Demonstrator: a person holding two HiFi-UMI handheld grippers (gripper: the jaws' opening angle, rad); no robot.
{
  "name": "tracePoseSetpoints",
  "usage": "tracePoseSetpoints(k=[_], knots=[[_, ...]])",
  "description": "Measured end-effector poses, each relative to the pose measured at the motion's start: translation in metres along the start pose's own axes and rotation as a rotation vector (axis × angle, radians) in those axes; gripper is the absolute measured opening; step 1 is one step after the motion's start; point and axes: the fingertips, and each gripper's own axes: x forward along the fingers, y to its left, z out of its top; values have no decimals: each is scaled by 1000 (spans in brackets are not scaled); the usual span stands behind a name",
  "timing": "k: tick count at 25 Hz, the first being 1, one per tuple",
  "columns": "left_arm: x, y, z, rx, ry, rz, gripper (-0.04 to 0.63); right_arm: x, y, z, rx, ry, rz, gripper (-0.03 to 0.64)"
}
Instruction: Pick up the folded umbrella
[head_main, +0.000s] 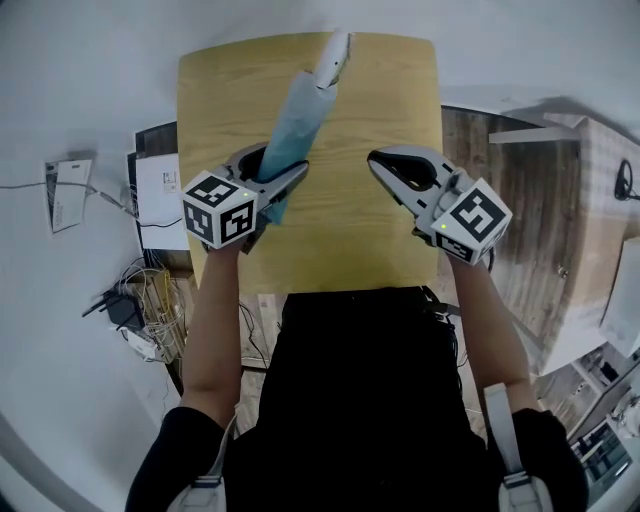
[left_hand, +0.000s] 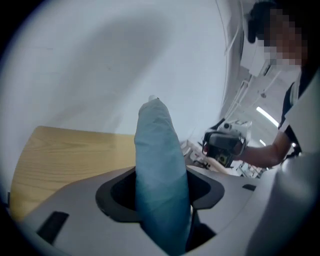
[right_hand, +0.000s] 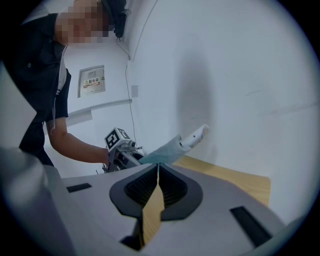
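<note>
Nearest me, the left tool (head_main: 276, 172) is clamped on the folded umbrella (head_main: 300, 110), whose long axis runs away over the worktop (head_main: 395, 90) toward its far edge, while the right tool (head_main: 376, 158), jaws together and empty, hovers alongside.

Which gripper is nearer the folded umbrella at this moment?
Left. The left gripper is closed on the folded umbrella, whose blue fabric runs between its jaws. The right gripper, jaws together and empty, is off to the umbrella's right, not touching it.
</note>
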Motion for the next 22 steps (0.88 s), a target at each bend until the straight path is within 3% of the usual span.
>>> tracePoseSetpoints(k=[3,7,14,22], knots=[[-30,-25,36,-54,-216,-72,262,-18,11,20,-36,-14,-30,20],[-73,-64,69,-52,-393,-175,264,-43,32,40,-72,-31,-61,20],[-127,-126,90,-82,-585,-319,264,-80,67,49,-98,-46,-70,20],[-158,-180,54,-113,-685,-300,265,-108,106,50,-132,-105,11,20]])
